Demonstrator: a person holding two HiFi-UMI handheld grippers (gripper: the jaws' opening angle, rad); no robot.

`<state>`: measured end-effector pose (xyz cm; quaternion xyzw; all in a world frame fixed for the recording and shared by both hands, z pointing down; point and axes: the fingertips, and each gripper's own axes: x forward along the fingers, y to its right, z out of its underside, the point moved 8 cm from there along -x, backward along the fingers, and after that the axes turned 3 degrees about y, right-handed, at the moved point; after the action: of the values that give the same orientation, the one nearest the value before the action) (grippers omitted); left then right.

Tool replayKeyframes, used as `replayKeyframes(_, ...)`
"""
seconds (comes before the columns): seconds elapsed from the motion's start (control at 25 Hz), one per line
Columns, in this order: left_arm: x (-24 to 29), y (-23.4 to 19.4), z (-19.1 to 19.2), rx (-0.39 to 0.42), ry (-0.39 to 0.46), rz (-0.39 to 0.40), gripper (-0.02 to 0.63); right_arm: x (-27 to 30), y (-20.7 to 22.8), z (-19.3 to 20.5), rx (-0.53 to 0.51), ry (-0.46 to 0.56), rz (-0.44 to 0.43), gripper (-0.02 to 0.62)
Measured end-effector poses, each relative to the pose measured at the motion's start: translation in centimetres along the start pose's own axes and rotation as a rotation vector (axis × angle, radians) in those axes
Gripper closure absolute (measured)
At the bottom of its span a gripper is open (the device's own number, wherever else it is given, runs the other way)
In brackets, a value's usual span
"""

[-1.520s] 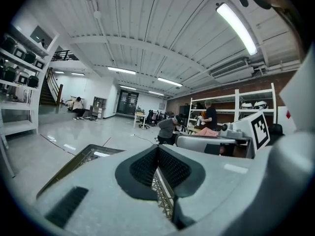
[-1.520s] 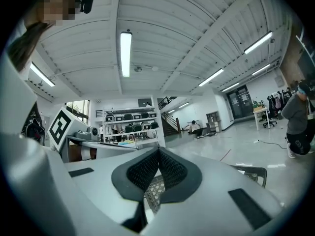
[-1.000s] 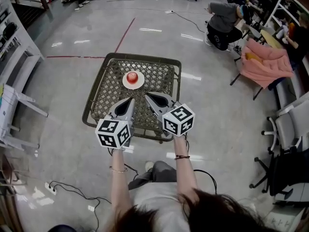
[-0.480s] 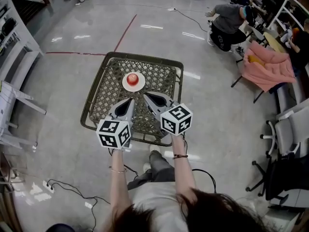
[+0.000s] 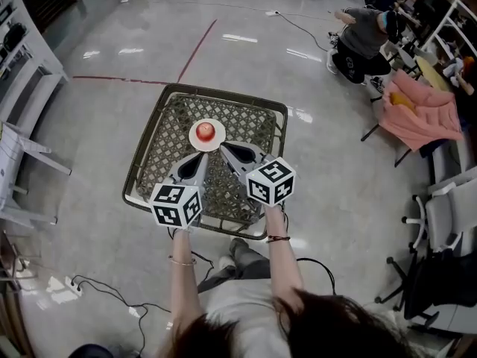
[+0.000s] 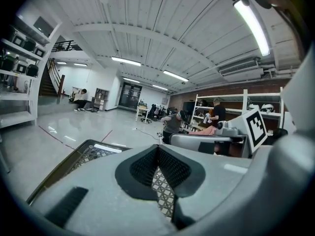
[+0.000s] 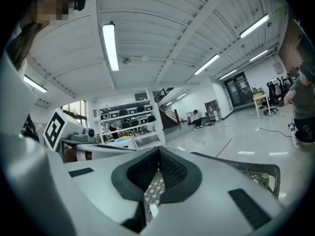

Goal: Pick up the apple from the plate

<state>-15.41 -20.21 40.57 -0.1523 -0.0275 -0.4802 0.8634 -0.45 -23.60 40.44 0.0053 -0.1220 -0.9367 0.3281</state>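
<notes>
My left gripper (image 5: 198,157) and right gripper (image 5: 224,148) are both closed and empty, and the apple (image 5: 206,130) on its plate (image 5: 195,139) lies just beyond them, nearer the right one, I think.

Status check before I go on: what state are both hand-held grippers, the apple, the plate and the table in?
Left hand-held gripper: shut, empty, over the table.
Right hand-held gripper: shut, empty, over the table.
Apple: resting on the plate, not held.
Plate: flat on the table, bearing the apple.
Table: standing level, plate near its far side.
</notes>
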Motion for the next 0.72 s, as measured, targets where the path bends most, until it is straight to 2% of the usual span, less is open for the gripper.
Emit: replayKeyframes(0.72,4.7,-3.0,1.4,-0.059,-0.035,-0.059,0.595,3.8,6.4,1.7,0.039,-0.082,-0.042,0.586)
